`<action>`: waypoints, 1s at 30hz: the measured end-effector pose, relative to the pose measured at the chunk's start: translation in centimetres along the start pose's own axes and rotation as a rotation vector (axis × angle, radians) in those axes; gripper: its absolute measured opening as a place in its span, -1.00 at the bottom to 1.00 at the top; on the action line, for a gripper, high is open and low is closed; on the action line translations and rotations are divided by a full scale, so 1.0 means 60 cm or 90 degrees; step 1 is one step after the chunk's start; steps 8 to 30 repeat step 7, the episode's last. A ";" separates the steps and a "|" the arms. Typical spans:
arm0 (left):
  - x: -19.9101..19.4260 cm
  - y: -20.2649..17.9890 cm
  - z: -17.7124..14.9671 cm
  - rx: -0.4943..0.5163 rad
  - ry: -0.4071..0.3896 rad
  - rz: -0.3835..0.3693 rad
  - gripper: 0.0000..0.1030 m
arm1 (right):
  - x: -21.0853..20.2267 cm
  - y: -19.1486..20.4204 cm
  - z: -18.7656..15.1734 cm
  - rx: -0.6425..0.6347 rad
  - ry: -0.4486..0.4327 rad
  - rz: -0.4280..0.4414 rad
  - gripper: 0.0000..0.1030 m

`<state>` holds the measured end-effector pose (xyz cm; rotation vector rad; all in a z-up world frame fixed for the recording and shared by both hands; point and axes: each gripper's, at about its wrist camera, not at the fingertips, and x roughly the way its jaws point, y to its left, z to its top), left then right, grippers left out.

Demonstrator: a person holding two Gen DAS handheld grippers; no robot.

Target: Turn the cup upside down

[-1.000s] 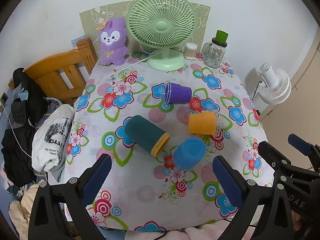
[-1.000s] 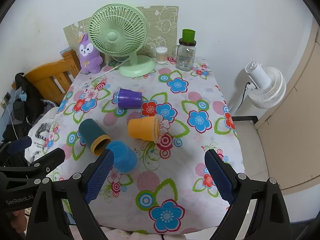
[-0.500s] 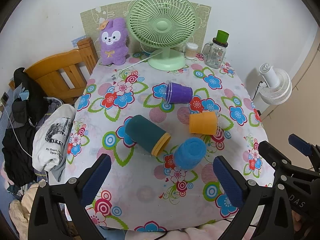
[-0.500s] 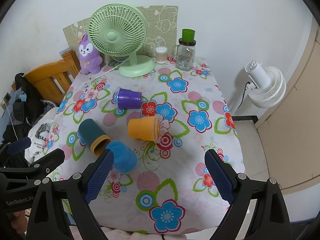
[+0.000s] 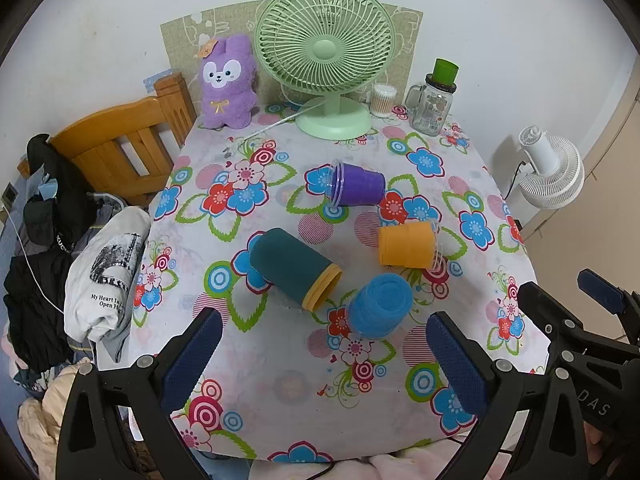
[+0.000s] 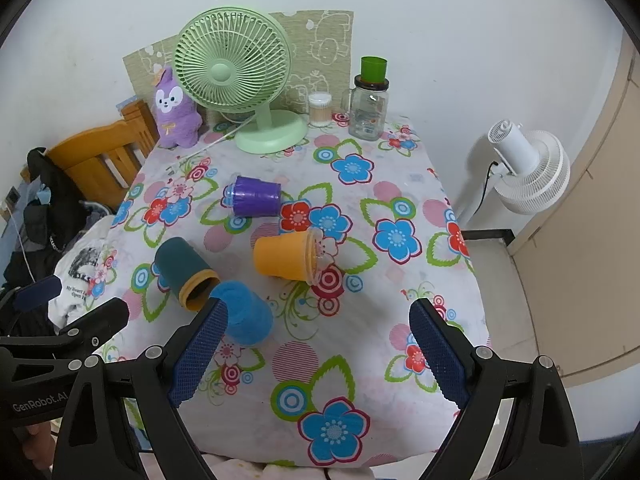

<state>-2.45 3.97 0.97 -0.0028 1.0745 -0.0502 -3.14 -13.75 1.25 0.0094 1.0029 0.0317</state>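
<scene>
Blue cup: the blue cup [image 5: 380,306] lies tipped near the front of the bench [image 5: 280,392], base toward the cameras, touching or just beside the rim of the teal cup [image 5: 294,266].
Other cups: the orange cup [image 5: 408,247] and the purple cup [image 5: 356,189] lie on their sides farther back, apart from each other.
Left hand-held gripper [image 5: 320,360]: spread wide, holding nothing, hovering above the front edge.
Right hand-held gripper [image 6: 320,356]: also spread wide and empty; its left pad overlaps the blue cup in view.
Step in hand: likely choosing and approaching a cup; none yet stands mouth-down.
Doing it well: clamp across the cup's side wall, lift clear, rotate until the mouth faces down, then set it on a flat patch.
In the way: the teal cup crowds the blue one and may get nudged and roll.
Around: green fan [image 5: 325,50], plush toy [image 5: 228,80] and glass jar [image 5: 434,98] at the back, well clear.
</scene>
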 end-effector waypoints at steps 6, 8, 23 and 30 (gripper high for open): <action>0.001 0.000 -0.001 0.000 0.002 0.003 1.00 | 0.001 0.000 0.000 0.000 0.002 0.001 0.82; 0.002 0.000 -0.001 0.002 0.003 0.004 1.00 | 0.003 -0.001 -0.001 0.000 0.004 0.001 0.82; 0.002 0.000 -0.001 0.002 0.003 0.004 1.00 | 0.003 -0.001 -0.001 0.000 0.004 0.001 0.82; 0.002 0.000 -0.001 0.002 0.003 0.004 1.00 | 0.003 -0.001 -0.001 0.000 0.004 0.001 0.82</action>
